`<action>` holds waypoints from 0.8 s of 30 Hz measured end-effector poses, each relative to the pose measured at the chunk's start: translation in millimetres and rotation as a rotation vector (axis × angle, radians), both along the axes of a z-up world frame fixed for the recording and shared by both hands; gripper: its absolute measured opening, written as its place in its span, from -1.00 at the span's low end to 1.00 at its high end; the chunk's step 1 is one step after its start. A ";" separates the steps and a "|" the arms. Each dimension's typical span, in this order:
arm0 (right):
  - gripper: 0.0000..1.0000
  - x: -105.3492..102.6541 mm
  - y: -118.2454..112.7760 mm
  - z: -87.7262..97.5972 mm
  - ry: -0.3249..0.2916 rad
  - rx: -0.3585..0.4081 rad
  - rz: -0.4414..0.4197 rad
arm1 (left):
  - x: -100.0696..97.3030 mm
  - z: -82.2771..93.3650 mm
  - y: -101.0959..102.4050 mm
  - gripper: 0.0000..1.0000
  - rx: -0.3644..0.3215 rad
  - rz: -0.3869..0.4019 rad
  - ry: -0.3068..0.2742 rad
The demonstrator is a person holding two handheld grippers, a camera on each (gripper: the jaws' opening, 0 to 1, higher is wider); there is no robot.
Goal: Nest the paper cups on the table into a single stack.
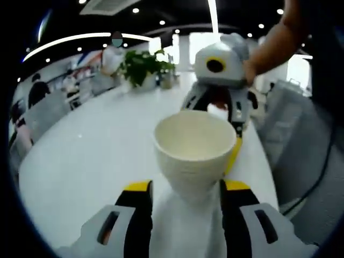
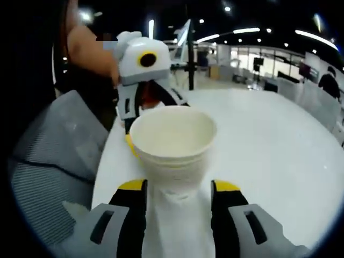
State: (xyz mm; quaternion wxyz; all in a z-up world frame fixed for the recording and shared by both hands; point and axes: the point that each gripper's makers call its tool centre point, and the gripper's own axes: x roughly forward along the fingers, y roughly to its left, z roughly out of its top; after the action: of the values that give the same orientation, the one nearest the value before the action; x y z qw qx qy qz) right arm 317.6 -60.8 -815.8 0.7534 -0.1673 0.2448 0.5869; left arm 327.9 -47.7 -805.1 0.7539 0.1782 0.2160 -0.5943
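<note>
I am seeing the paper cups (image 2: 173, 148) standing nested on the white surface (image 1: 97, 156), between my left hand-held gripper (image 1: 185, 196) and right hand-held gripper (image 2: 177, 196), both spread wide around the base, gripping nothing.

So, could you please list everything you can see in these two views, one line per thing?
paper cups: at least two, white, nested upright on the table between the two grippers
table: one, white, round-edged, under the cups
potted plant: one, green, far end of the table
mesh chairs: grey, beside the table edge
people: a few, seated in the background, blurred
left gripper: yellow-tipped jaws either side of the cup base, grip not clear
right gripper: yellow-tipped jaws either side of the cup base, grip not clear
person's arm: one, behind the right gripper
</note>
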 end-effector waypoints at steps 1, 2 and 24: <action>-0.18 -0.5 1.0 0.3 -0.002 -0.001 0.003 | 0.2 -0.2 -1.0 -0.07 -0.001 -0.004 0.001; -0.22 -0.6 3.0 0.7 -0.006 0.000 0.008 | -0.9 -0.3 -2.0 -0.10 0.000 -0.011 0.004; -0.32 15.7 3.7 15.7 0.019 -0.032 0.025 | 7.5 13.0 -2.3 -0.27 0.054 -0.069 -0.014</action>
State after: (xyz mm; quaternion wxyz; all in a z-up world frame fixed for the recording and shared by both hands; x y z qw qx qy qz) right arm 333.3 -57.1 -800.2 0.7407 -0.1768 0.2593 0.5941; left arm 335.4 -50.0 -792.1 0.7293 0.2100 0.2203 -0.6127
